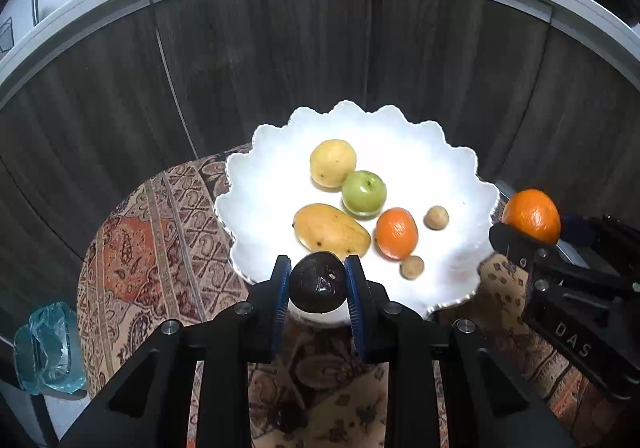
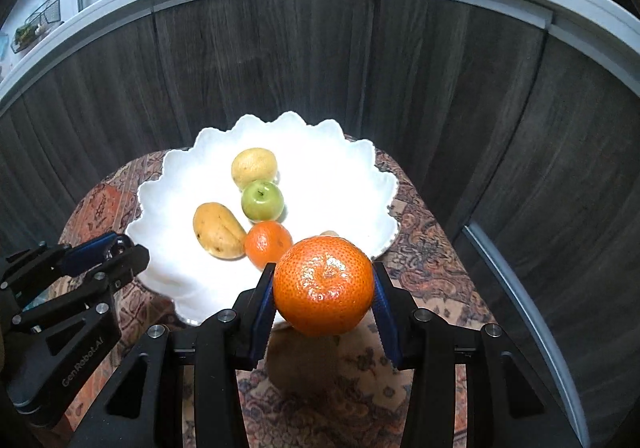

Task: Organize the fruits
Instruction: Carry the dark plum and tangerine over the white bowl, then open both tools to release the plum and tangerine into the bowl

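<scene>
My left gripper (image 1: 318, 282) clenches a dark round avocado (image 1: 319, 283) at lower centre, over the white scalloped bowl's (image 1: 440, 168) near rim; my right gripper (image 2: 324, 288) grasps a large glossy orange (image 2: 323, 285) at lower centre.

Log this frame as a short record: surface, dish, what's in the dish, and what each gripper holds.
surface: patterned cloth
dish: white scalloped bowl
in dish: yellow fruit, green apple, mango, small orange, two small brown fruits
left gripper: shut on dark avocado
right gripper: shut on large orange
</scene>
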Demonstrator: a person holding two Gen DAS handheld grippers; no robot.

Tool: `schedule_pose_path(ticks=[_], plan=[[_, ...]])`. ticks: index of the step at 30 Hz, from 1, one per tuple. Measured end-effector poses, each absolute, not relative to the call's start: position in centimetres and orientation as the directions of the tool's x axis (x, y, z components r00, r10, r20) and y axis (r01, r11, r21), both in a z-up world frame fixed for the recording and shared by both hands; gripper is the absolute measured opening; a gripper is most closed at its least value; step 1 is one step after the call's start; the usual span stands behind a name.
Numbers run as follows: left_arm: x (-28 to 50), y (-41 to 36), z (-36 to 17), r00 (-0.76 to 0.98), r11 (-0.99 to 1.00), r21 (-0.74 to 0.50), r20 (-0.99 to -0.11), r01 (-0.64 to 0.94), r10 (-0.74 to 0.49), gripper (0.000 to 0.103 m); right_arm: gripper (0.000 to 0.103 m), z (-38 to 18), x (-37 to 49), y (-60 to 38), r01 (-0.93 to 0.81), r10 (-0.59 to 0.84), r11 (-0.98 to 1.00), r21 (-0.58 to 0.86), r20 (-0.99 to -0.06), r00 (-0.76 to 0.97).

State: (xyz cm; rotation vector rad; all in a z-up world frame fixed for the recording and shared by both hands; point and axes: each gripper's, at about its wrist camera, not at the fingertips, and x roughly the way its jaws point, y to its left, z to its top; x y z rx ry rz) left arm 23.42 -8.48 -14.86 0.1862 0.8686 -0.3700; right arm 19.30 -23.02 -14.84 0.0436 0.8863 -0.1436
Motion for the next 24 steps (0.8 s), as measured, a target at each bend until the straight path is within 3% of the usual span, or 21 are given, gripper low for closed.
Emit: schedule_pose_path(ticks=[22, 24], plan=[[26.8, -9.6, -18.0, 0.535, 0.920, 0.002, -0.814, 0.392, -0.226, 0.028, 0.046, -18.3, 22.8, -23.3, 0.107, -0.058, 0.994, 0.002, -0.830, 0.555], [26.7, -9.6, -18.2, 0.534, 0.921, 0.008, -0.817, 0.390, -0.218, 0.034, 0.047, -18.4, 22.8, -23.3, 0.109, -0.067, 0.994, -0.008, -0.831, 0.552]])
